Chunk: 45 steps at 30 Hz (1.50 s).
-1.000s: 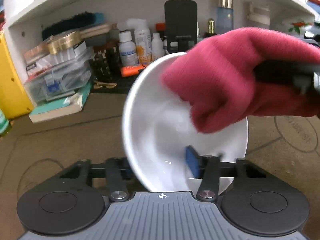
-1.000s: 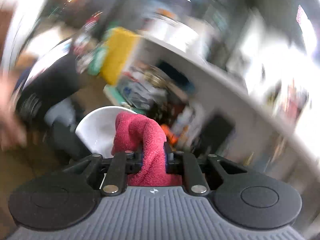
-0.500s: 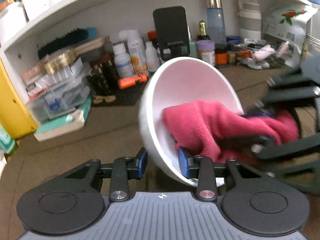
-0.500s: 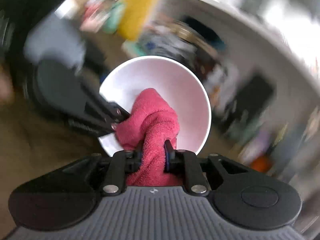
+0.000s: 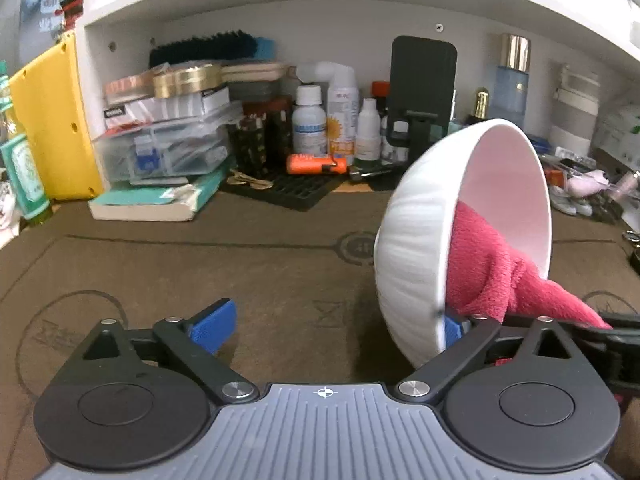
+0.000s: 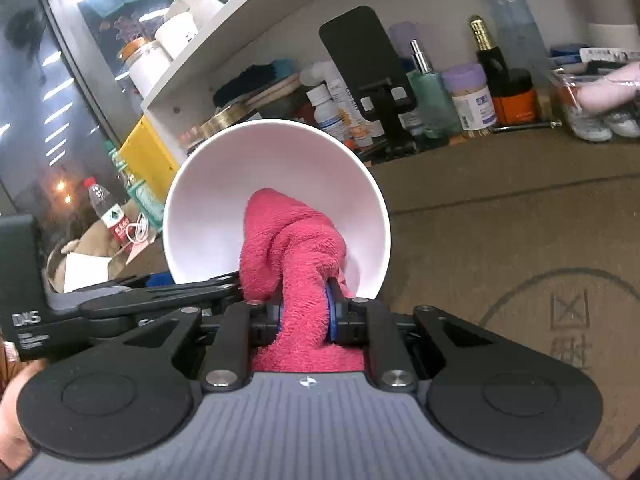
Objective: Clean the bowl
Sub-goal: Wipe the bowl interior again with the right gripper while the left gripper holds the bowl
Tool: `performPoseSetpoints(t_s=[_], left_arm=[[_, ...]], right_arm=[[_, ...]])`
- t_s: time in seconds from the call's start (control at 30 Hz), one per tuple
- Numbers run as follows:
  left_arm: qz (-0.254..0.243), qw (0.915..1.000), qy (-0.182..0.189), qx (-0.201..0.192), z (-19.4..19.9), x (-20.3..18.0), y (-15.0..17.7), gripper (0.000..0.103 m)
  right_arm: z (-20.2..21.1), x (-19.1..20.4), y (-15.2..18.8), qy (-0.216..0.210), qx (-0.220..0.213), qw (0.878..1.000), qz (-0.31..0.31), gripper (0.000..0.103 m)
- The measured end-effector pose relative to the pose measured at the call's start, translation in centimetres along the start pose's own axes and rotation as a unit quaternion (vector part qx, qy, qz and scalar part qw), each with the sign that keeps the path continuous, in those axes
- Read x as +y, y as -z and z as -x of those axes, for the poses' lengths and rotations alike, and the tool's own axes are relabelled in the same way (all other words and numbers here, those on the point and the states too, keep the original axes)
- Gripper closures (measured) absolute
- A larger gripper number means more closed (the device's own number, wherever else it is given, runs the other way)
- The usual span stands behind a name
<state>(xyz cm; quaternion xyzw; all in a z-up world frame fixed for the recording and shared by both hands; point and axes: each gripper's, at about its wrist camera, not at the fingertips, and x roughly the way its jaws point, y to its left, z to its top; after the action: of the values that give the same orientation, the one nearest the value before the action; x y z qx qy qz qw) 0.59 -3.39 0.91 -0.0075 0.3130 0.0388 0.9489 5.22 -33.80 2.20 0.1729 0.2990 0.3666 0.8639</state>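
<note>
White round ribbed bowl [image 5: 416,248], tipped on its side above the desk, opening turned sideways. Pink terry cloth [image 6: 292,248], bunched, is pressed into its smooth interior.

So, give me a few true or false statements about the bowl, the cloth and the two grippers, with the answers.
1. The right gripper is shut on the red cloth. True.
2. The left gripper is clamped tight on the bowl. False: its jaws stand wide apart, one finger on each side of the white bowl wall.
3. The bowl sits upright on the mat, mouth up. False: it is tipped on its side, its mouth facing the right gripper.
4. The cloth reaches inside the bowl. True.
</note>
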Motion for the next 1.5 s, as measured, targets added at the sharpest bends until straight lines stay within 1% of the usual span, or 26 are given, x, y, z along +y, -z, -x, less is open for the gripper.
performPoseSetpoints(t_s=[0.03,0.07,0.13,0.23,0.27,0.3,0.33,0.37,0.43,0.47,0.53,0.57,0.63,0.7,0.8,0.87,0.9,1.0,1.07,1.13,1.2,1.23,1.3,1.4,1.43,1.5], left_arm=[[0.001,0.9998,0.019,0.006,-0.3,0.1,-0.1,0.031],[-0.002,0.9987,0.048,0.014,-0.6,0.3,-0.2,0.039],[-0.013,0.997,0.073,0.023,-0.4,0.2,-0.5,0.059],[-0.064,0.9941,0.081,0.033,-0.1,-1.0,-0.8,0.06],[-0.078,0.9935,0.077,0.033,0.0,-1.3,-0.7,0.056],[-0.081,0.9935,0.073,0.034,0.0,-1.3,-0.6,0.046],[-0.076,0.9942,0.068,0.034,-0.1,-1.2,-0.4,0.037],[-0.075,0.9944,0.067,0.034,-0.2,-1.0,-0.3,0.037],[-0.07,0.9943,0.072,0.036,-0.3,-0.6,-0.2,0.042],[-0.07,0.994,0.075,0.037,-0.3,-0.5,-0.2,0.046],[-0.084,0.9928,0.077,0.037,0.1,-0.5,-0.3,0.063],[-0.097,0.9918,0.074,0.038,0.4,-0.6,-0.5,0.068],[-0.124,0.9887,0.074,0.04,1.0,-0.6,-0.9,0.074],[-0.152,0.9846,0.07,0.05,1.5,-0.5,-1.2,0.074],[-0.174,0.9819,0.055,0.052,2.0,-0.3,-1.3,0.074],[-0.184,0.9806,0.047,0.049,2.0,-0.3,-1.2,0.074],[-0.192,0.979,0.047,0.049,2.1,-0.3,-1.2,0.073],[-0.229,0.9711,0.046,0.051,2.1,-0.8,-1.1,0.068],[-0.258,0.9634,0.049,0.055,2.2,-1.1,-1.1,0.068],[-0.27,0.9591,0.057,0.062,2.2,-1.0,-1.4,0.067],[-0.28,0.9561,0.057,0.064,2.2,-1.2,-1.4,0.066],[-0.283,0.9552,0.057,0.064,2.2,-1.2,-1.3,0.066],[-0.29,0.9532,0.058,0.063,2.1,-1.4,-1.4,0.065],[-0.284,0.9543,0.066,0.065,1.9,-1.0,-1.4,0.065],[-0.28,0.9552,0.069,0.065,1.8,-0.8,-1.4,0.065],[-0.276,0.9563,0.073,0.064,1.8,-0.6,-1.5,0.065]], right_arm=[[0.5,-0.3,-0.3,-0.001,-0.009,1.0,-0.004,0.085],[0.9,-0.7,-0.2,0.0,-0.023,1.0,-0.003,0.085],[1.8,-1.4,0.1,0.015,-0.057,0.998,0.017,0.085],[3.5,0.1,-0.3,0.061,-0.073,0.991,0.097,0.085],[2.3,1.7,-0.8,0.076,-0.071,0.986,0.13,0.085],[-0.3,4.0,-1.7,0.089,-0.071,0.981,0.159,0.087],[0.9,3.6,-2.8,0.106,-0.072,0.973,0.192,0.087],[2.1,3.0,-3.8,0.117,-0.076,0.967,0.213,0.087],[1.0,4.3,-5.4,0.118,-0.085,0.963,0.228,0.087],[2.2,3.9,-6.2,0.104,-0.09,0.964,0.227,0.087],[6.3,2.1,-7.5,0.073,-0.094,0.964,0.238,0.087],[7.3,2.0,-8.0,0.074,-0.091,0.956,0.269,0.087],[3.8,5.3,-7.6,0.083,-0.09,0.933,0.339,0.087],[1.1,8.0,-6.6,0.096,-0.089,0.897,0.423,0.087],[-5.3,11.0,-6.1,0.11,-0.034,0.861,0.496,0.086],[-6.5,10.2,-5.9,0.104,0.021,0.856,0.506,0.084],[-6.5,10.0,-5.7,0.1,0.039,0.853,0.511,0.078],[-5.6,9.7,-5.5,0.102,0.073,0.839,0.53,0.057],[-4.2,9.0,-6.3,0.103,0.089,0.833,0.536,0.055],[-3.5,8.2,-7.8,0.113,0.116,0.836,0.525,0.04],[-2.8,7.4,-9.5,0.117,0.148,0.839,0.511,0.032],[-2.4,6.7,-10.5,0.109,0.167,0.84,0.505,0.031],[-0.7,4.6,-11.0,0.098,0.189,0.832,0.512,0.031],[2.8,1.4,-10.3,0.09,0.197,0.805,0.553,0.031],[3.1,0.7,-10.2,0.084,0.2,0.802,0.557,0.032],[3.1,-0.3,-10.8,0.07,0.217,0.818,0.529,0.039]])
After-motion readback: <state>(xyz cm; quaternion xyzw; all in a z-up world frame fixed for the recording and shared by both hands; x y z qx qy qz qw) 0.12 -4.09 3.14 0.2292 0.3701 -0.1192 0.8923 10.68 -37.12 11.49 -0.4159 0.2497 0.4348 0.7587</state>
